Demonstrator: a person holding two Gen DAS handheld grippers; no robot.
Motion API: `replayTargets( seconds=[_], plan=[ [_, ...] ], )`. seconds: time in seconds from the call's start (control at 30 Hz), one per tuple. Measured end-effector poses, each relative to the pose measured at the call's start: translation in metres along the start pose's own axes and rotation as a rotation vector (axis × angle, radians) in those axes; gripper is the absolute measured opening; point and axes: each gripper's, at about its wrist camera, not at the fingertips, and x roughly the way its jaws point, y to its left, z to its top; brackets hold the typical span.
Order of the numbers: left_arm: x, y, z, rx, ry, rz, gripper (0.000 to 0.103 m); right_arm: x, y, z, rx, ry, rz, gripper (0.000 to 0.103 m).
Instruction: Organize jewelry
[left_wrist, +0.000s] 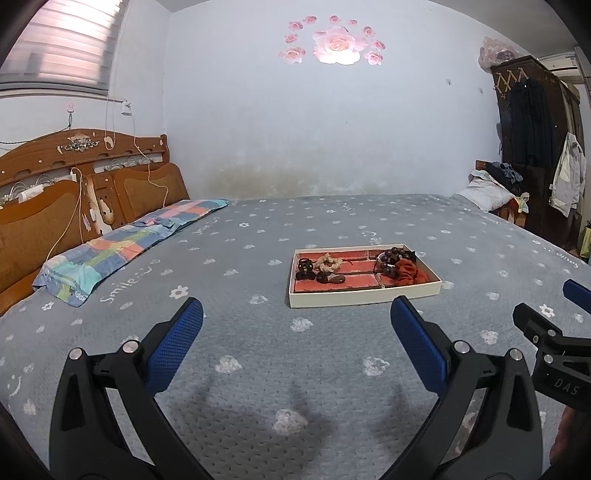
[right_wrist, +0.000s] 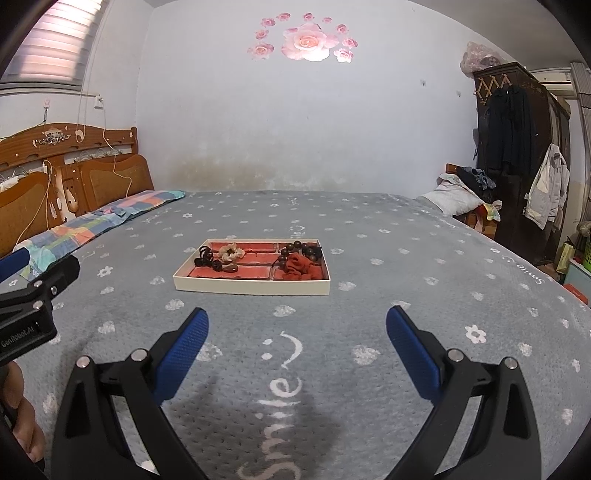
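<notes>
The tray (right_wrist: 251, 286) sits near the middle of the bed (right_wrist: 406, 314), a shallow cream box with a red, brick-patterned floor; all the pieces lie inside it, none on the blanket; at its left end a black clip (right_wrist: 204, 254) and a cream scrunchie (right_wrist: 231, 252) lie close together, with a dark oval piece (right_wrist: 229, 268) just in front of them; at its right end a string of dark beads (right_wrist: 295, 249) touches a rust scrunchie (right_wrist: 298, 270); the middle of the floor is bare.

Both claws hang over the blanket on the near side of the tray, well apart from it; the left gripper (left_wrist: 295, 317) is spread wide and holds nothing; the right gripper (right_wrist: 297, 325) is equally wide and equally empty.

This would fit a tray waiting to be sorted or one just sorted into two groups; the pictures don't settle which. If a piece is to be lifted, the judgement is this: come in low over the near wall, close on one piece alone, and mind the beads and rust scrunchie, which may drag each other; the soft bed may let the tray tip under a push.
</notes>
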Motion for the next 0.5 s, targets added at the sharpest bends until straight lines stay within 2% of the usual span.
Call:
replayTargets(
  seconds=[0.5],
  plan=[
    [-0.0017, 0.0005, 0.003, 0.003, 0.0, -0.02, 0.098, 0.0, 0.0004, -0.0016, 0.003, 0.003, 0.0, 0.095]
  ],
)
